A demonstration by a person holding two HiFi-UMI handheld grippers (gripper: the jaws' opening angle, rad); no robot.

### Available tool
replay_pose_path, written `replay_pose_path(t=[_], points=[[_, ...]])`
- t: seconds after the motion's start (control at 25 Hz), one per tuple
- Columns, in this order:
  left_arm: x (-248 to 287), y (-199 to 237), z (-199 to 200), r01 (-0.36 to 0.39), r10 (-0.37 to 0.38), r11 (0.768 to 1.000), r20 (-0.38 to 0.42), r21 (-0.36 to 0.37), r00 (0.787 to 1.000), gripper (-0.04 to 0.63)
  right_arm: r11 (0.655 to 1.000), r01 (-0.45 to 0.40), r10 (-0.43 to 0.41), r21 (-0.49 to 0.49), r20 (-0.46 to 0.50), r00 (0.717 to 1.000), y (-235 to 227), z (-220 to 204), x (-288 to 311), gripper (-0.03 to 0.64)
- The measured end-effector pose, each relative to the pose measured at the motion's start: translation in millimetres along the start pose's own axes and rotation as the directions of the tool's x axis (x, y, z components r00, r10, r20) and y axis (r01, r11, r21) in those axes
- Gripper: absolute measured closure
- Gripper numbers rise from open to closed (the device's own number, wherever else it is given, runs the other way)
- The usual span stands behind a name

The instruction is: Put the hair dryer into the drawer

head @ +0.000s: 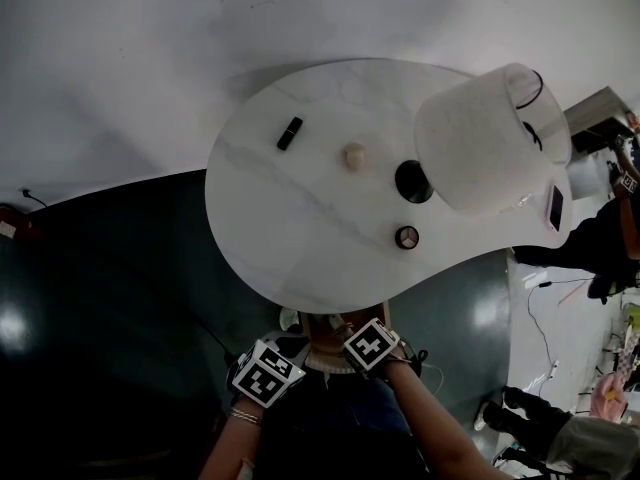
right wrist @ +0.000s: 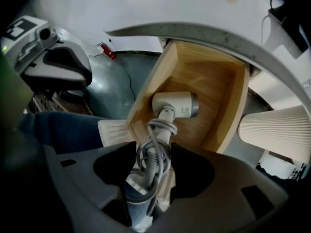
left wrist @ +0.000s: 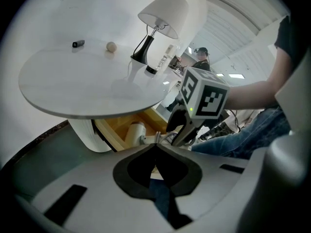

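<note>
Straddling hair dryer [right wrist: 177, 104] handle, right gripper [right wrist: 153, 145] jaws apart; head inside drawer [right wrist: 210, 76] walls; left gripper [left wrist: 156, 147] jaws together.

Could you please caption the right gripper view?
Hair dryer lying in the drawer, handle between the right tool jaws.

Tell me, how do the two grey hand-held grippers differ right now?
The left gripper has its jaws together, nothing between; the right gripper has jaws apart around the white hair dryer's cord-wrapped handle. The left gripper faces the open wooden drawer at a slant; the right gripper looks steeply down into it. Both carry black-and-white marker cubes.
</note>
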State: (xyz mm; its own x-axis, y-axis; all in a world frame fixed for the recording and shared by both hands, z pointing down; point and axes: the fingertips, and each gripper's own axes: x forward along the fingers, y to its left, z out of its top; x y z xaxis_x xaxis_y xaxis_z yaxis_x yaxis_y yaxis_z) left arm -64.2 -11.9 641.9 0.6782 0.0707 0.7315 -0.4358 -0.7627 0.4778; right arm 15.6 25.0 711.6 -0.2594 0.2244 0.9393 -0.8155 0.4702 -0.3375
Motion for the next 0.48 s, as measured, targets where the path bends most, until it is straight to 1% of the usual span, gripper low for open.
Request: replay_pose_path(t=[0.08,0.24,0.32,0.48], points=[[-1,0,-2,-0.002,0.002,1.0,-0.005,-0.008,1.0,0.58,0.999,0.03,-0.031,-0.031,-0.036,0.999,-2,-9,0,0.377],[1,2,-5,-0.008,0.008,1.0,-0.005,-0.018,1.0,0.58,0.994,0.062,-0.066,-0.091,-0.046,0.997,-3,-9,4,0.391],[0,4,-5,-0.012,0.012,1.0,-0.003,-0.018,1.0,0.58,0.995,0.063,-0.065,-0.076,-0.02,0.998,-2,-6,2,0.394],[1,5,-6,-0.01,0.01,1.0,-0.005,-0.017,1.0,0.58,1.0,0.014,-0.015,0.013,0.053,0.999,-1,5,-2,0.4]])
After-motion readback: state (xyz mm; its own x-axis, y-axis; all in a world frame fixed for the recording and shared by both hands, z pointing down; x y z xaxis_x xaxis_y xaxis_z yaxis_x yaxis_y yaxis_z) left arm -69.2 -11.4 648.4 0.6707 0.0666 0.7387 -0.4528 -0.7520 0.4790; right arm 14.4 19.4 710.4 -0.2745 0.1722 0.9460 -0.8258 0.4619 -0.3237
